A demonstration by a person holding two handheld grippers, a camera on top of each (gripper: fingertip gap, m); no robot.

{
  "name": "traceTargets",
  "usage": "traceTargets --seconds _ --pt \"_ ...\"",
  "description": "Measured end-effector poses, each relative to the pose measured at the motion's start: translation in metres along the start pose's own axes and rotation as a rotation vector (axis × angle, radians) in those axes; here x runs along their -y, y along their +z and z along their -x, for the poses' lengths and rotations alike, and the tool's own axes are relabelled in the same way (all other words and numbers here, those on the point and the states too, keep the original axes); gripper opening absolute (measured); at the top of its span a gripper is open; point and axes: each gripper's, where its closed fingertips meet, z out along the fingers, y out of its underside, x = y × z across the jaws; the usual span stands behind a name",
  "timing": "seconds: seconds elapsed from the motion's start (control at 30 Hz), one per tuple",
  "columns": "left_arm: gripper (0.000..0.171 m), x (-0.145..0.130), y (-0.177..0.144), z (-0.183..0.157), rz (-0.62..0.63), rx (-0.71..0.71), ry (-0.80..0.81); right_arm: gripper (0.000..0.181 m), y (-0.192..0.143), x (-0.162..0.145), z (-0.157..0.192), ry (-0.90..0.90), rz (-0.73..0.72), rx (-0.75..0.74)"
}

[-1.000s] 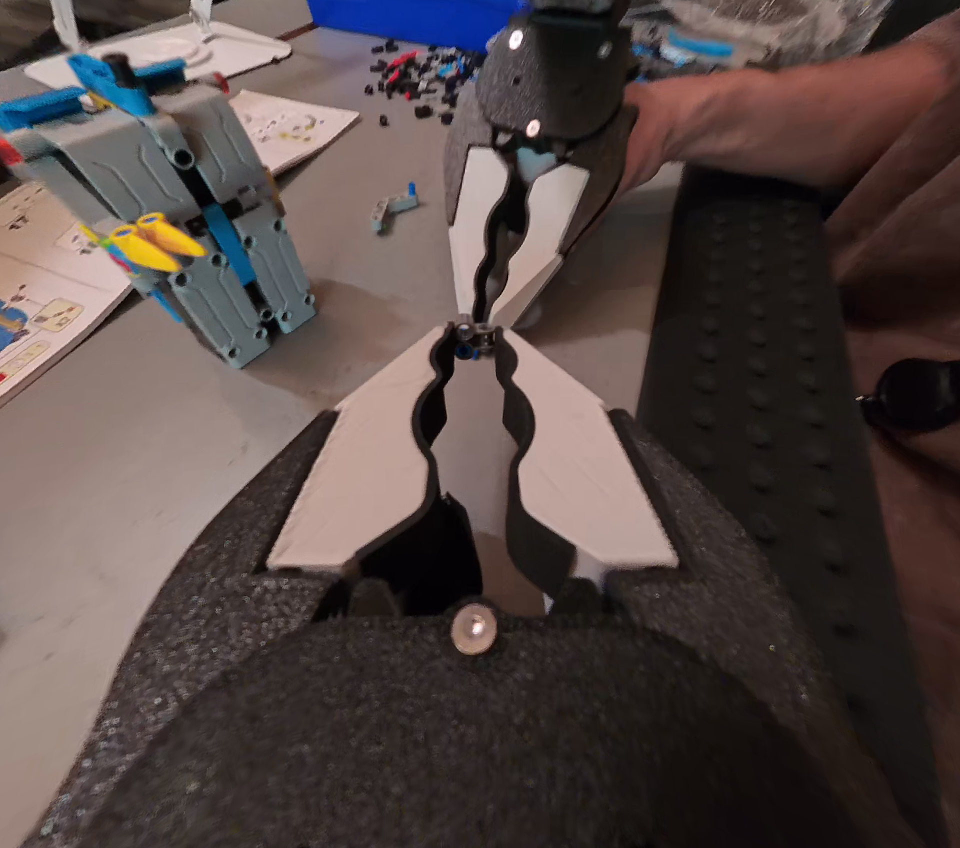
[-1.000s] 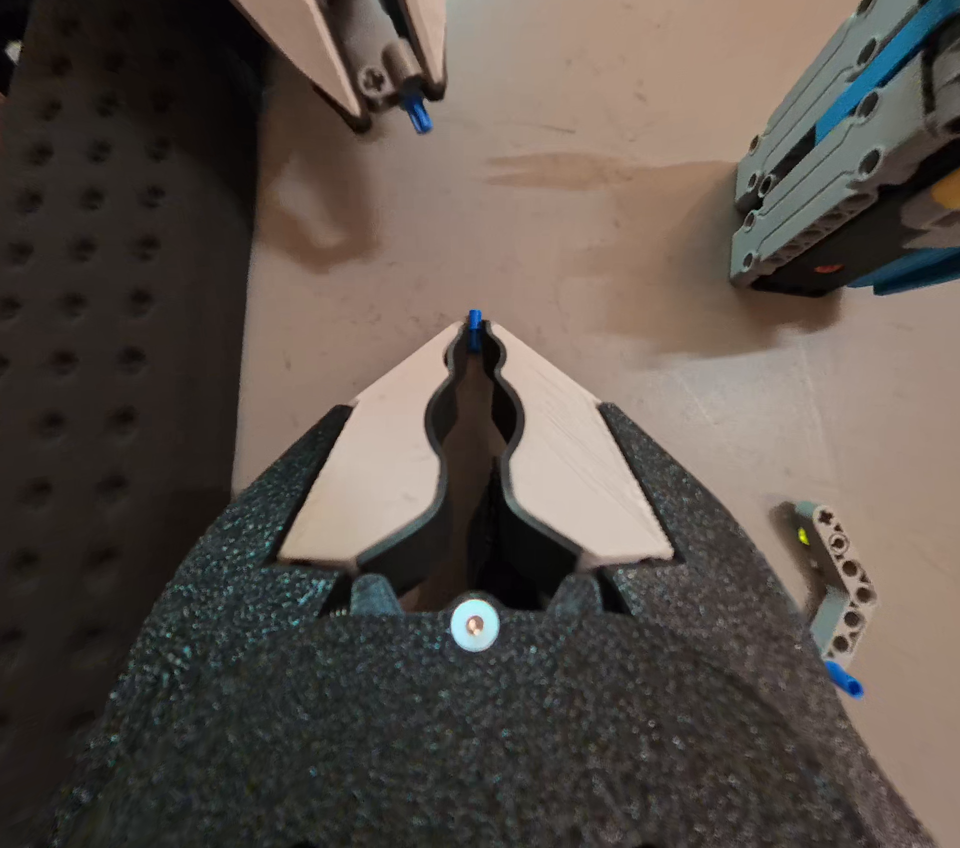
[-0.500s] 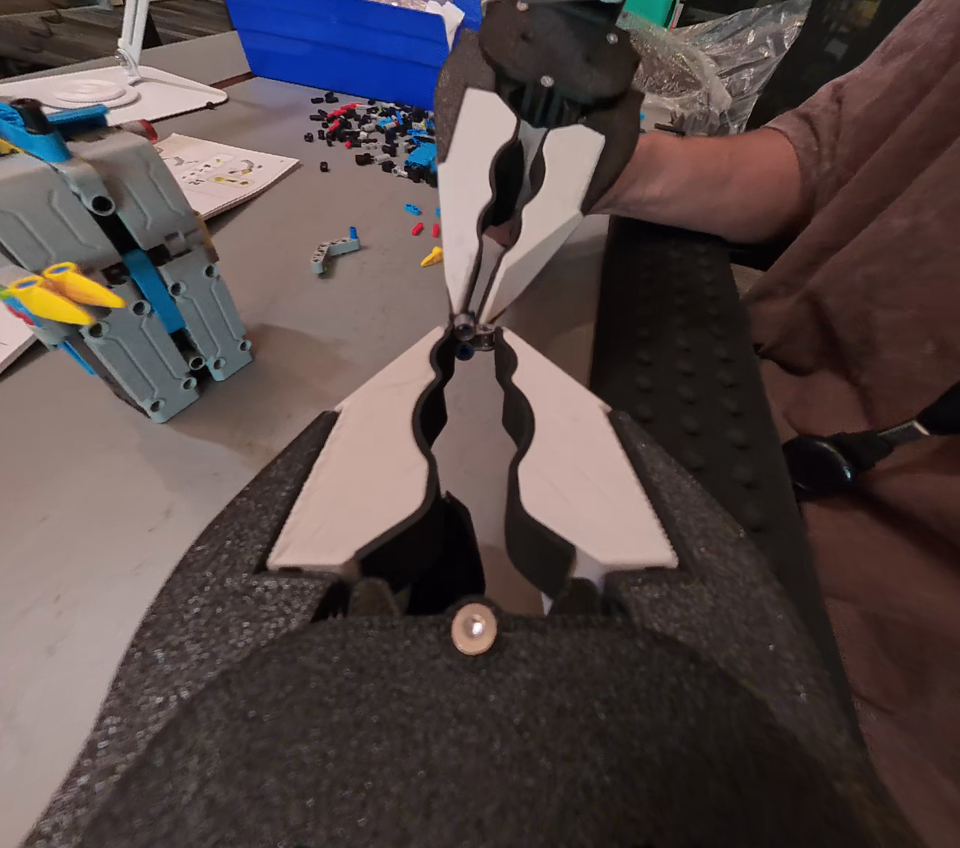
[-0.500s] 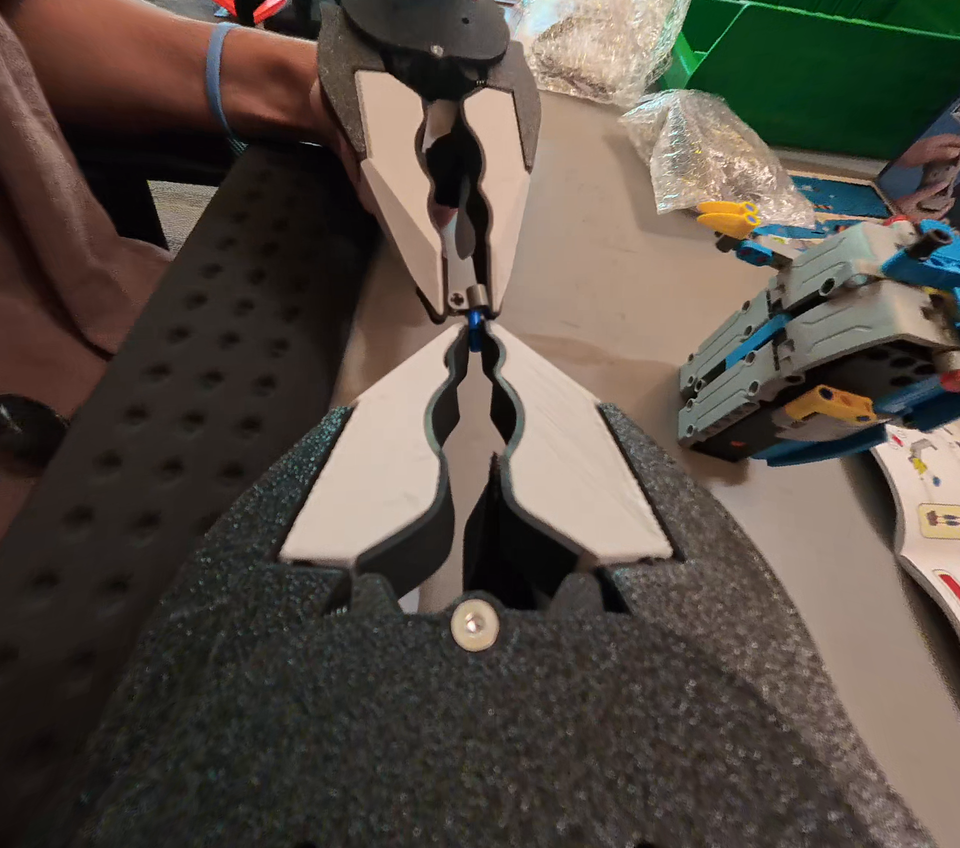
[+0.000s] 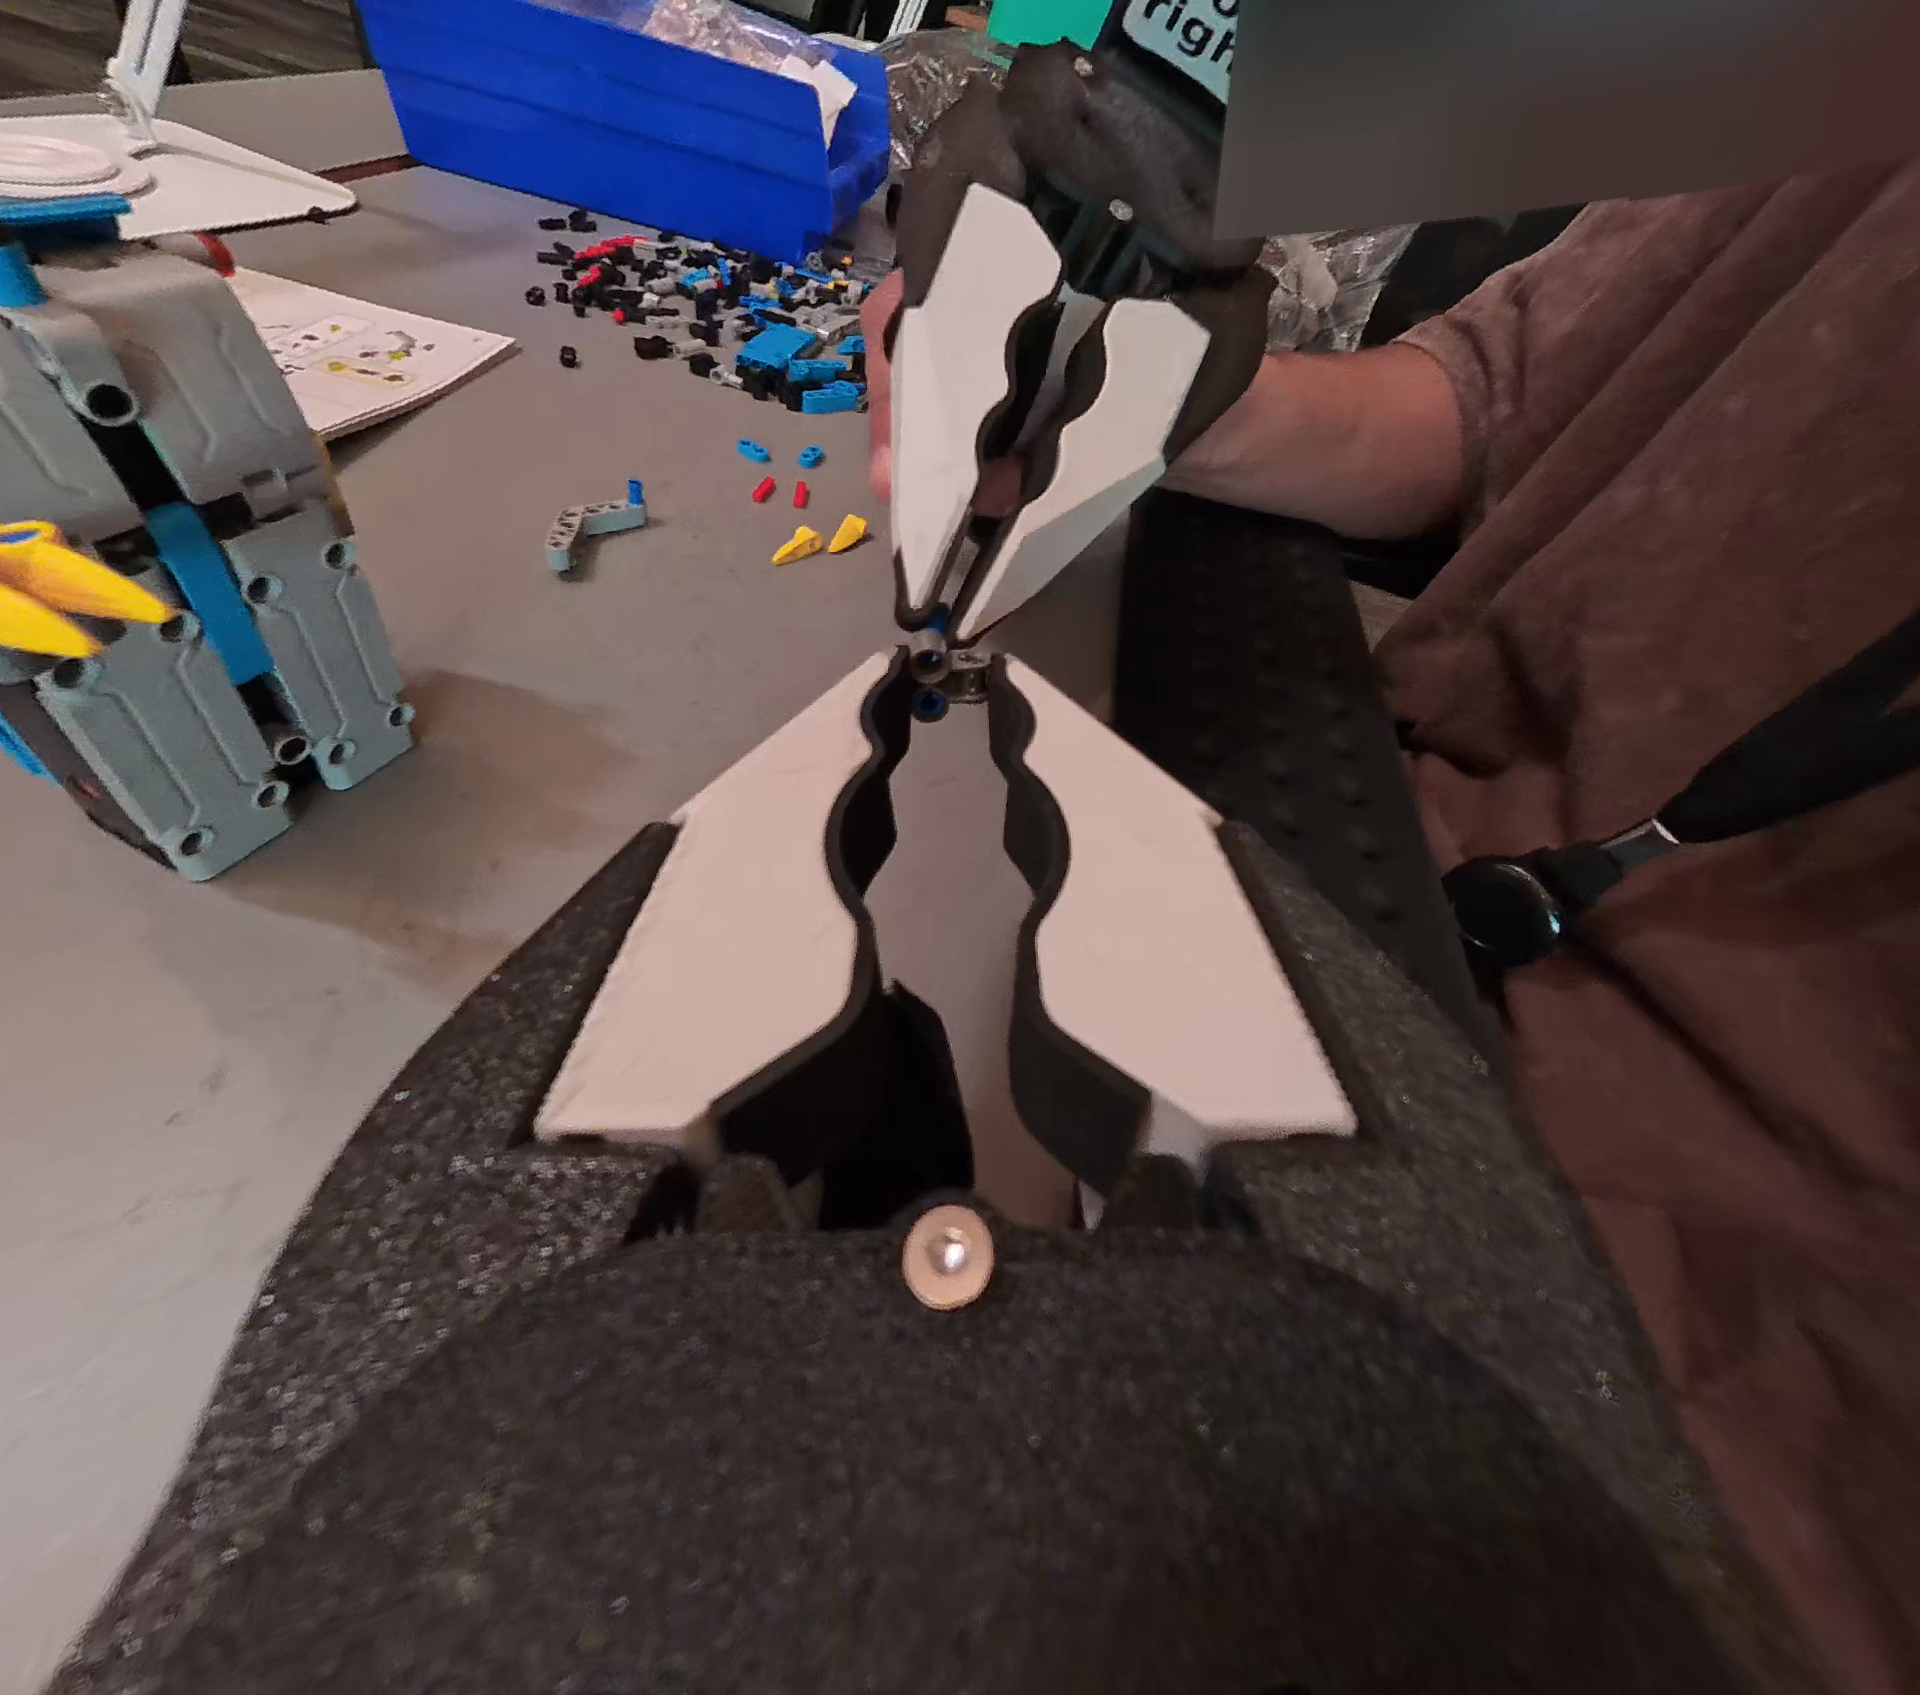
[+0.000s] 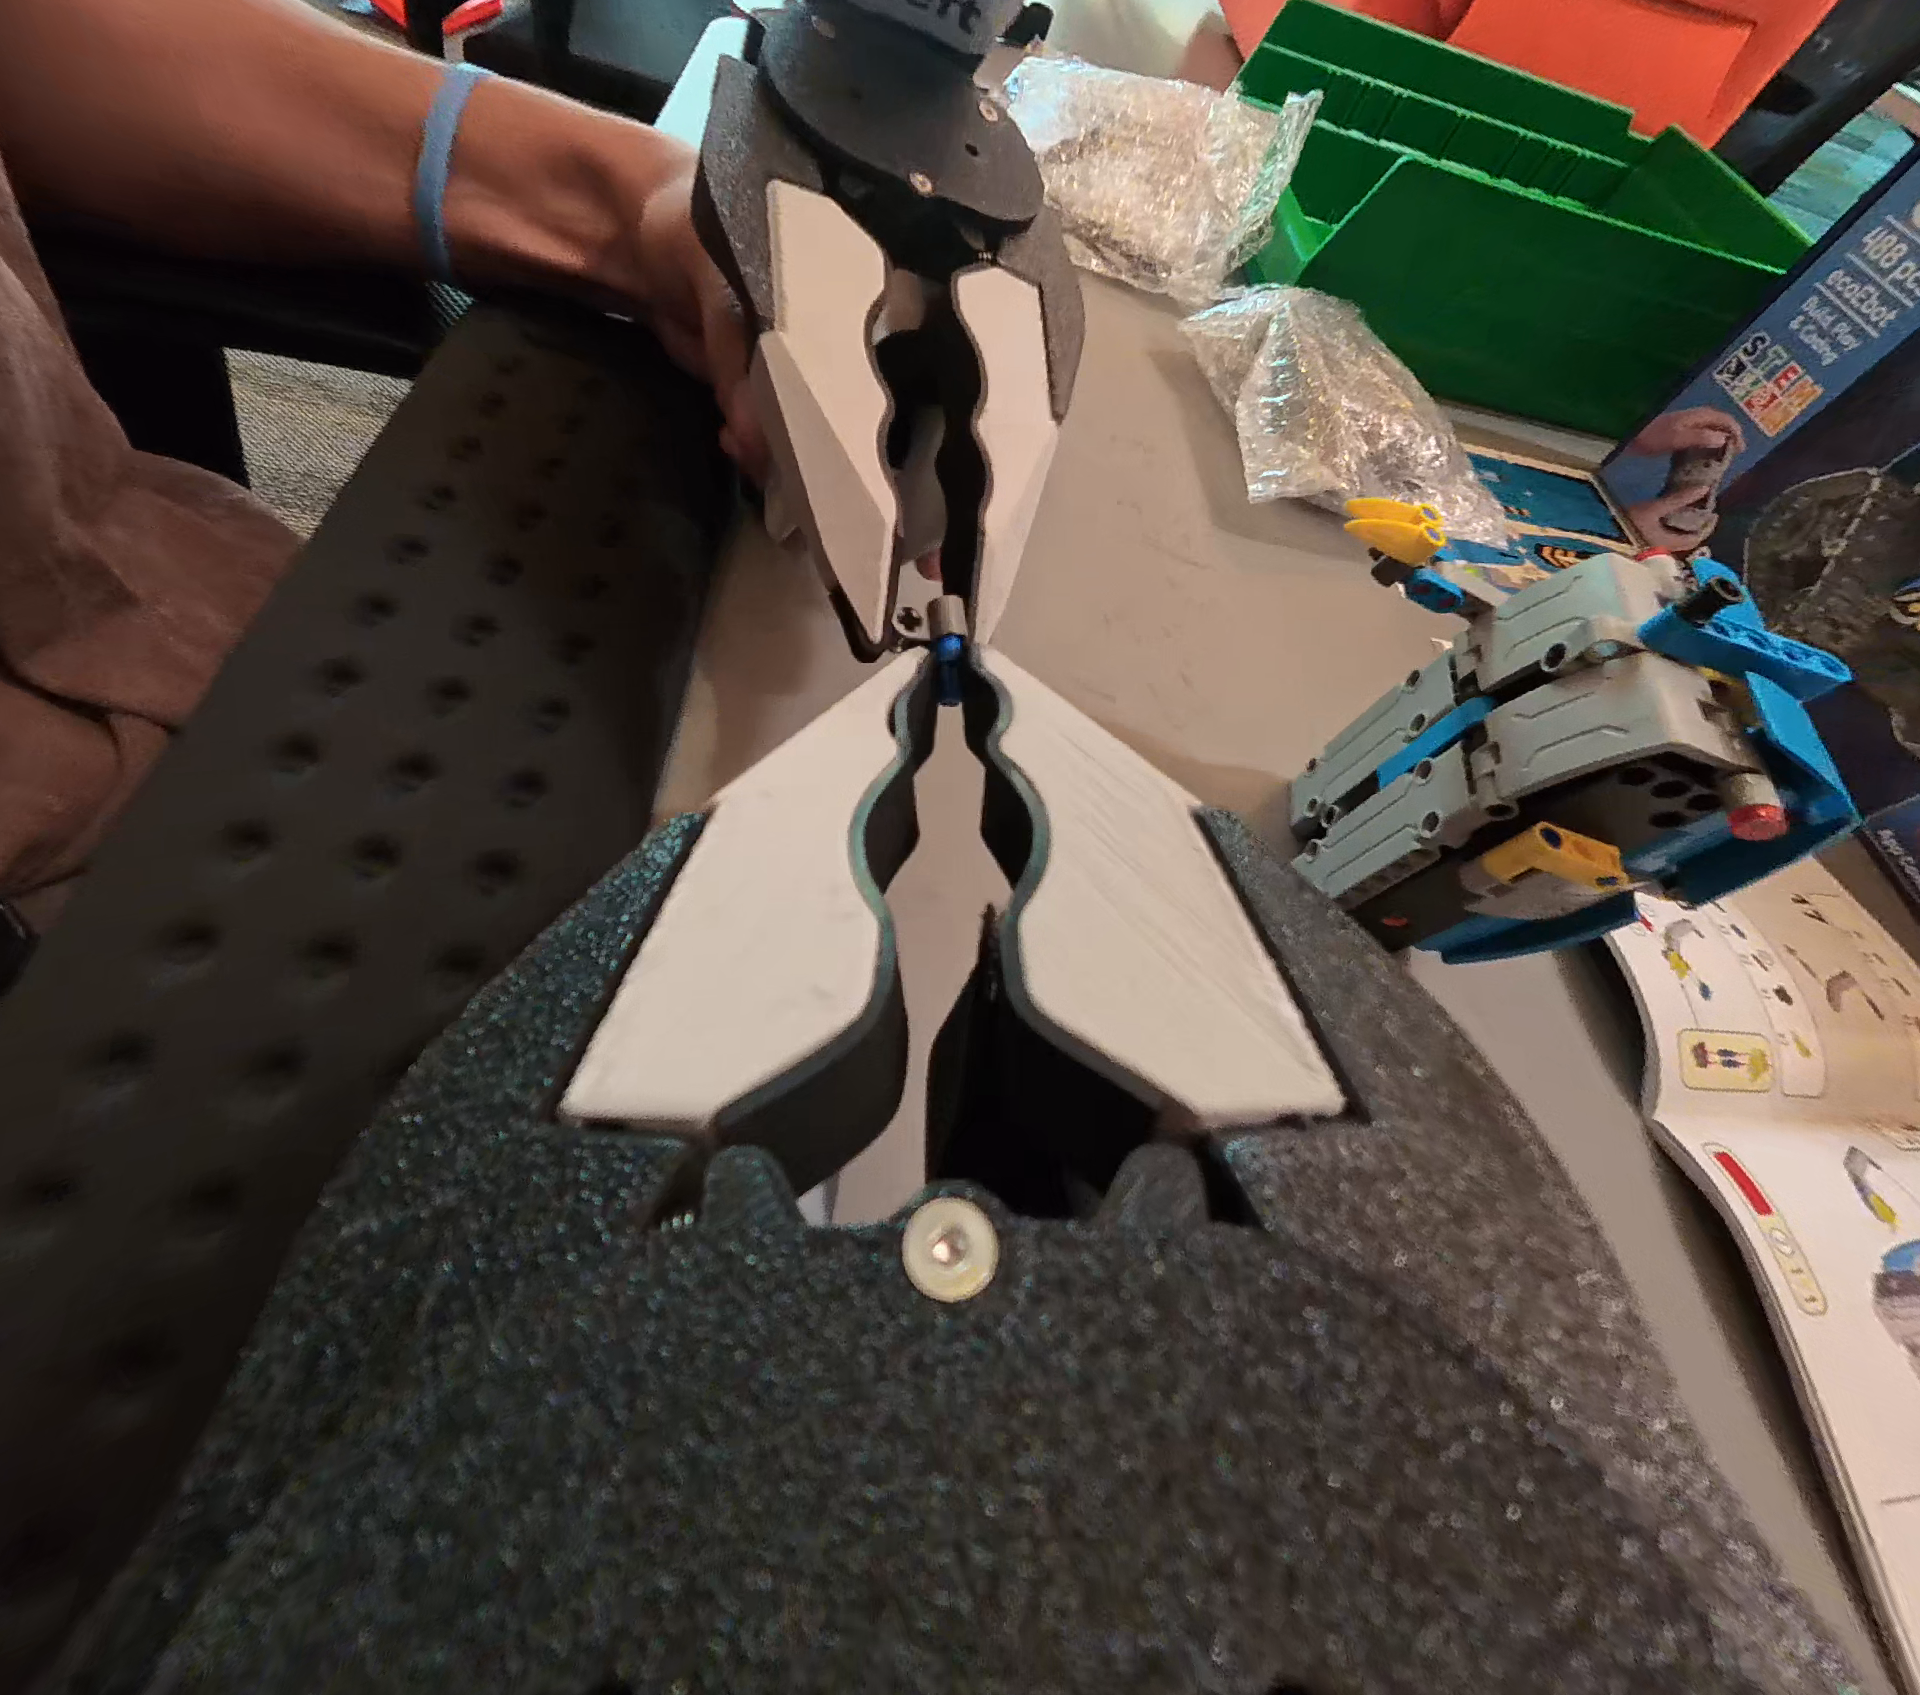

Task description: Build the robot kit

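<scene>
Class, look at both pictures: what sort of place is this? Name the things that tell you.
Probably an office or lab hobby-build desk: a grey table strewn with small loose plastic building pieces, blue plastic parts bin, and a printed instruction booklet.

Grippers tip to tip above table, left gripper facing right gripper, model on table left of them, loose parts behind, bin behind parts, booklet behind model, mat right of grippers.
</scene>
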Motion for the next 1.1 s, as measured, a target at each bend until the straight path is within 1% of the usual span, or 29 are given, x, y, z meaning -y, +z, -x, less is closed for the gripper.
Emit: traceTargets --seconds 0.1,0.27,0.47,0.57,0.63,0.7,0.77,0.83,0.87,0.97,1.03,1.1 --pt "0.014 0.002 0.0 -0.004 -0.013 -0.041 -0.023 0.004 -0.002 0.003 0.003 0.036 -0.029 0.039" --pt "0.014 0.012 -0.003 -0.012 -0.081 -0.121 -0.062 0.004 -0.004 0.015 0.006 0.108 -0.111 0.089" --pt "0.014 0.014 -0.003 -0.011 -0.092 -0.125 -0.078 0.004 -0.004 0.016 0.003 0.104 -0.121 0.073" --pt "0.014 0.013 -0.002 -0.005 -0.09 -0.082 -0.067 0.005 -0.002 0.014 -0.002 0.136 -0.132 0.061" --pt "0.014 0.012 -0.001 0.006 -0.079 0.003 -0.032 0.008 -0.003 0.011 -0.009 0.182 -0.128 0.041" --pt "0.014 0.01 -0.002 0.023 -0.049 0.155 0.049 0.013 -0.007 0.011 -0.022 0.281 -0.151 0.003" --pt "0.015 0.01 -0.006 0.041 -0.016 0.358 0.185 0.025 -0.01 0.011 -0.036 0.448 -0.19 -0.043" --pt "0.014 0.011 -0.011 0.053 0.04 0.542 0.341 0.026 -0.007 0.009 -0.046 0.58 -0.217 -0.097" --pt "0.014 0.012 -0.011 0.055 0.068 0.612 0.416 0.026 -0.004 0.008 -0.047 0.617 -0.223 -0.111" --pt "0.014 0.017 -0.011 0.057 0.11 0.721 0.557 0.024 0.007 0.004 -0.048 0.674 -0.198 -0.147" --pt "0.014 0.017 -0.008 0.056 0.118 0.729 0.588 0.024 0.009 0.0 -0.051 0.671 -0.18 -0.187" --pt "0.014 0.014 -0.007 0.057 0.155 0.756 0.64 0.025 0.009 0.008 -0.048 0.668 -0.221 -0.154"
